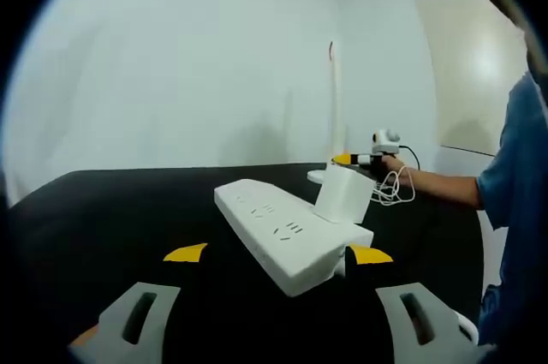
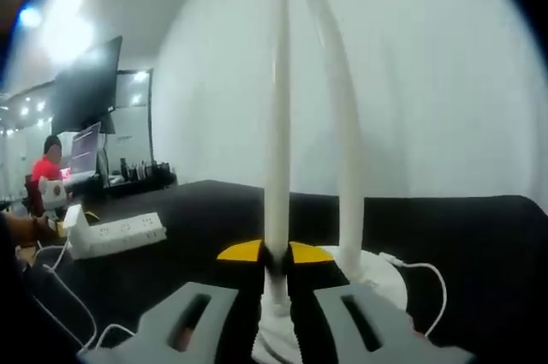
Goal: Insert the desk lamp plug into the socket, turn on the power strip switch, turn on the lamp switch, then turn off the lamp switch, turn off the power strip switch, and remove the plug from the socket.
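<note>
A white power strip (image 1: pixel 282 231) lies on the black table (image 1: pixel 103 218), with a white block plug (image 1: pixel 344 193) seated in its far end. My left gripper (image 1: pixel 276 253) is open, and the strip's near end lies between its yellow-tipped fingers, close to the right one. Behind the strip stands the white desk lamp (image 1: pixel 335 98), its cable (image 1: pixel 396 186) coiled beside it. My right gripper (image 2: pixel 276 253) is shut on the lamp's thin straight stem (image 2: pixel 276 124) just above the round base (image 2: pixel 372 283). A second, curved stem (image 2: pixel 338 107) rises alongside. The strip (image 2: pixel 120 235) shows at the left.
A person's forearm and blue sleeve (image 1: pixel 514 176) reach in from the right of the left gripper view. White cable (image 2: pixel 424 274) loops by the lamp base. Behind the table are a white wall, a dark monitor (image 2: pixel 86 81) and a seated person in red (image 2: pixel 50 167).
</note>
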Demonstrator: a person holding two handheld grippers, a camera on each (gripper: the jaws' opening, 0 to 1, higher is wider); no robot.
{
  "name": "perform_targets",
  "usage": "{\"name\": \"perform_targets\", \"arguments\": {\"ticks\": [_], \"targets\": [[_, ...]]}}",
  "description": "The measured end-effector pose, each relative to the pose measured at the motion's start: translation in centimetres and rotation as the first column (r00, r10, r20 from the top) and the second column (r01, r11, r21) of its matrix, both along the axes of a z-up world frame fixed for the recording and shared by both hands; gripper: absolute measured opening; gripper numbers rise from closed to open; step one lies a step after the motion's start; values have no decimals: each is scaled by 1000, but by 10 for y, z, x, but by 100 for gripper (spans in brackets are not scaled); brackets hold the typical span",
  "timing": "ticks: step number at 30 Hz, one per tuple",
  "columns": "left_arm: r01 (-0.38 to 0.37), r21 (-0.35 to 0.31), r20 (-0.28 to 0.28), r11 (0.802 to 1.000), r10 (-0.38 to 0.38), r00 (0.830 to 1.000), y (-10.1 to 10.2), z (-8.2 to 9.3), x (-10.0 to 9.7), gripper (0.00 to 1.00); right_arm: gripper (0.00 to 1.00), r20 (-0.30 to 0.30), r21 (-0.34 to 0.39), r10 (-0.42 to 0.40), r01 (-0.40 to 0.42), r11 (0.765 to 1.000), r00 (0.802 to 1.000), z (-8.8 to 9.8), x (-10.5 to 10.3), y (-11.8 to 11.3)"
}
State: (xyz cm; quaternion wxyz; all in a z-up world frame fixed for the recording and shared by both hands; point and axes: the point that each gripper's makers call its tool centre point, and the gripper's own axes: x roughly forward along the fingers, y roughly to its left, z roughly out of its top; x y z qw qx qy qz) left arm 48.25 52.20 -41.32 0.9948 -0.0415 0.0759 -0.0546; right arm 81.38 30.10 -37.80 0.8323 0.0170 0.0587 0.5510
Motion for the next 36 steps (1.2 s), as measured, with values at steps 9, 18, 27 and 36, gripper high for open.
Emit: {"name": "perform_targets", "arguments": {"ticks": [9,18,27,36], "targets": [[-2,-1,-2,1000,2,1000,-1,0,0,60,13,48,-18,-33,34,999,998,-1,7,-1],[2,3,2,1000,-2,1000,-1,0,-1,60,13,53,-22,-51,52,998,997,-2,12,-2],[4,5,-6,1000,-3,1000,-1,-1,-1,59,13,89,-49,-66,70,996,994,-2,15,-2],[8,5,20,1000,-8,1000,-4,3,-2,59,13,105,-54,-69,75,996,992,-4,19,-1]]}}
